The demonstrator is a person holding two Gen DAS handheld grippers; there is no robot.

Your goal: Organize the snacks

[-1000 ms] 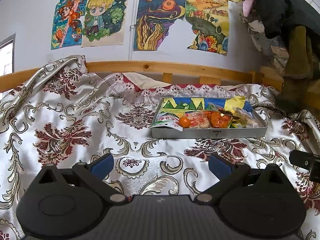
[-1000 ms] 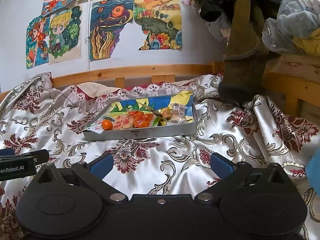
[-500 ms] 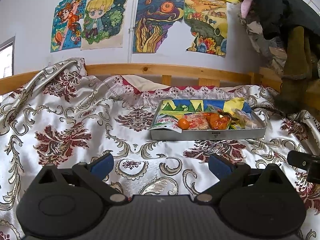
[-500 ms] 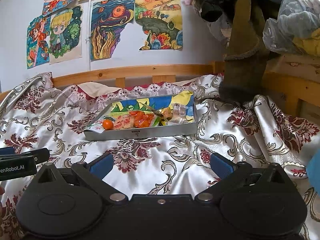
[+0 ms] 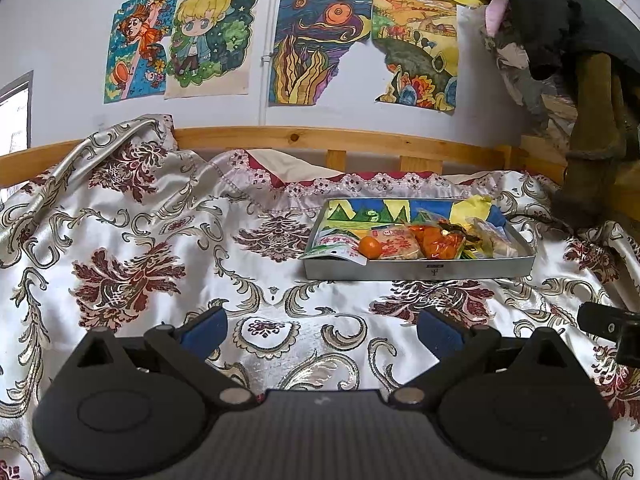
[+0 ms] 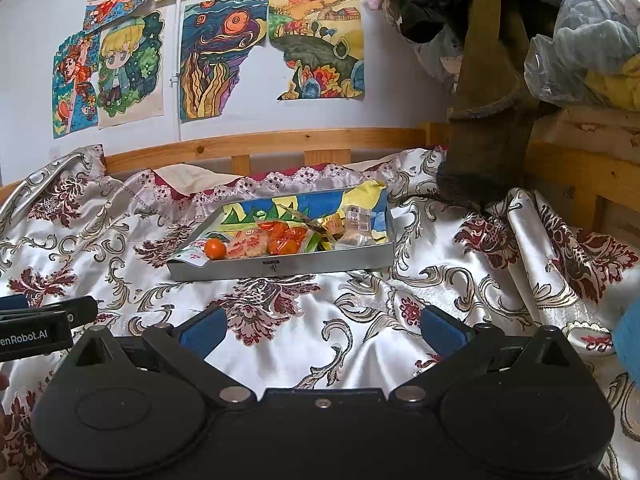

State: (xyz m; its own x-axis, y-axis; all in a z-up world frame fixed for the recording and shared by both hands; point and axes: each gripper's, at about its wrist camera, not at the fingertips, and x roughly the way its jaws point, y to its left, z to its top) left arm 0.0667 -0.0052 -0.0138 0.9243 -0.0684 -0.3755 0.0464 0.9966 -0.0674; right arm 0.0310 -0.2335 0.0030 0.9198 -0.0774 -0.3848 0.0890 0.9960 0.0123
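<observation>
Nothing much had shifted since a second earlier; only the views had drifted slightly. On the bedspread [image 5: 132, 248] sat the tray [image 5: 416, 271] holding snack packets [image 5: 400, 242] and an orange [image 5: 369, 247]. Near the tray, well short of it, the left gripper [image 5: 322, 326] and right gripper [image 6: 324, 326] hovered with fingers apart, empty.

Both views are evenly and brightly lit by soft diffuse light; sheen is noted on the satin bedspread [image 5: 280, 272]; shadows are faint; strong fisheye bending and dark vignetting are observed at corners; focus is sharp, without motion blur.
</observation>
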